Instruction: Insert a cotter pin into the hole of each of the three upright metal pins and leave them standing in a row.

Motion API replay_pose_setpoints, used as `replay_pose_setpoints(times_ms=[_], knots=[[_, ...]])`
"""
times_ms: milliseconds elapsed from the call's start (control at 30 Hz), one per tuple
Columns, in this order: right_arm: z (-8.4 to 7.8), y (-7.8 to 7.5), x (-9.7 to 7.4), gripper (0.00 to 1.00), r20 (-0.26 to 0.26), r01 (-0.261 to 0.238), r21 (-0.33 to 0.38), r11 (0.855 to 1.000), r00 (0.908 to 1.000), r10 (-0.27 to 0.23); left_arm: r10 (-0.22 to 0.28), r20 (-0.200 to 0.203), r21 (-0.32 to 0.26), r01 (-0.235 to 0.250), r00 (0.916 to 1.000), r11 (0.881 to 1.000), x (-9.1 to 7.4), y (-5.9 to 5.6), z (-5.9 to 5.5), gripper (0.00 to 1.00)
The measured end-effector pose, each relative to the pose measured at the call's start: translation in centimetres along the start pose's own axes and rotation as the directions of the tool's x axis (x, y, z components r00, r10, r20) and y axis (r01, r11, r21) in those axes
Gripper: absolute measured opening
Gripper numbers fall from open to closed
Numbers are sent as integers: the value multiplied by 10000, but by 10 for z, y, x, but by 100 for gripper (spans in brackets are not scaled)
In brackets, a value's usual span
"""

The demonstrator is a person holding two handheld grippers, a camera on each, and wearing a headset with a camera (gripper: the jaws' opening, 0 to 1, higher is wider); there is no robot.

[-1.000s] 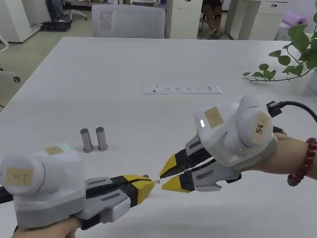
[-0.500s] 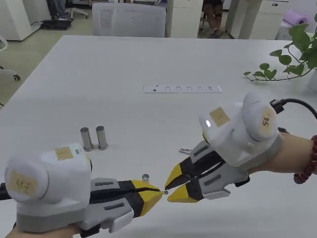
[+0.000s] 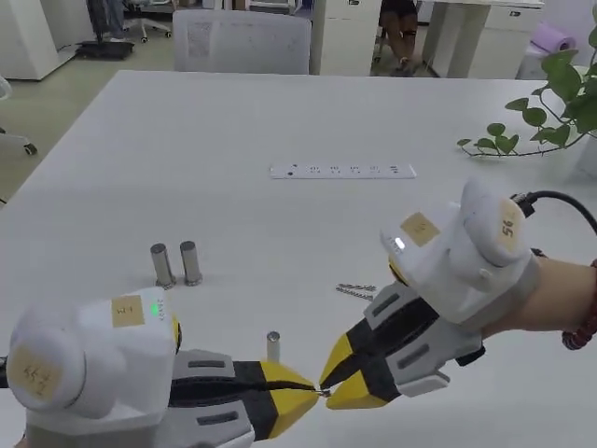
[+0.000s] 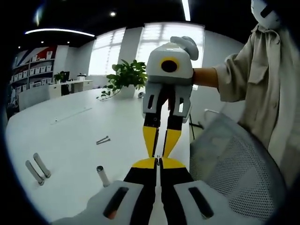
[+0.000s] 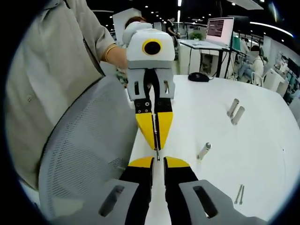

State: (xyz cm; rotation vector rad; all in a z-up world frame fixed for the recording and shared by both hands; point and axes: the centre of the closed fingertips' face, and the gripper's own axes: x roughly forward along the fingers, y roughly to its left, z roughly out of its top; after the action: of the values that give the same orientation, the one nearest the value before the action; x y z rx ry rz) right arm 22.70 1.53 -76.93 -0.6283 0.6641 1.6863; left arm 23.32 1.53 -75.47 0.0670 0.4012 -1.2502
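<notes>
Two upright metal pins point(image 3: 163, 264) point(image 3: 190, 261) stand side by side at the left, and a third metal pin point(image 3: 273, 345) stands alone nearer me. My left gripper point(image 3: 312, 399) points right, shut on a thin cotter pin point(image 5: 157, 151) that sticks out of its tips. Facing it tip to tip, my right gripper point(image 3: 330, 388) is open only by a narrow gap, its jaws on either side of the pin's free end. In the left gripper view the right gripper point(image 4: 159, 155) hangs just above my left gripper point(image 4: 158, 162). Both grippers hover above the table's near edge.
Spare cotter pins point(image 3: 357, 291) lie on the white table point(image 3: 280, 131) right of the lone metal pin. A white power strip point(image 3: 342, 169) lies farther back and a potted plant point(image 3: 550, 103) stands at the right. A mesh chair back point(image 5: 84, 154) sits below the table edge.
Both grippers have moved towards me and down, keeping tip to tip. The right gripper's jaws have narrowed around the cotter pin's end. The lone metal pin has come into sight behind them.
</notes>
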Motion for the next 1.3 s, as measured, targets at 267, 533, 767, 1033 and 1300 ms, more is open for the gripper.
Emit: replay_pose_setpoints(times_ms=[267,533,767,1033,1300], knots=[[2,7,0,6,196,-317,202,9993,9993,313,-272,-29,135,272,9996,9995,1,-7,-1,0],[4,11,0,5,304,-446,278,9986,9986,437,-469,154,177,466,9988,9988,-1,-11,3,0],[6,12,-1,4,415,-508,473,9976,9979,489,-592,213,270,586,9980,9979,-2,-12,4,0],[7,13,-1,2,449,-515,541,9972,9978,491,-763,212,320,756,9969,9966,-3,-14,4,0],[6,9,-2,2,326,-295,585,9979,9991,276,-417,170,471,409,9990,9981,-2,-10,3,3]])
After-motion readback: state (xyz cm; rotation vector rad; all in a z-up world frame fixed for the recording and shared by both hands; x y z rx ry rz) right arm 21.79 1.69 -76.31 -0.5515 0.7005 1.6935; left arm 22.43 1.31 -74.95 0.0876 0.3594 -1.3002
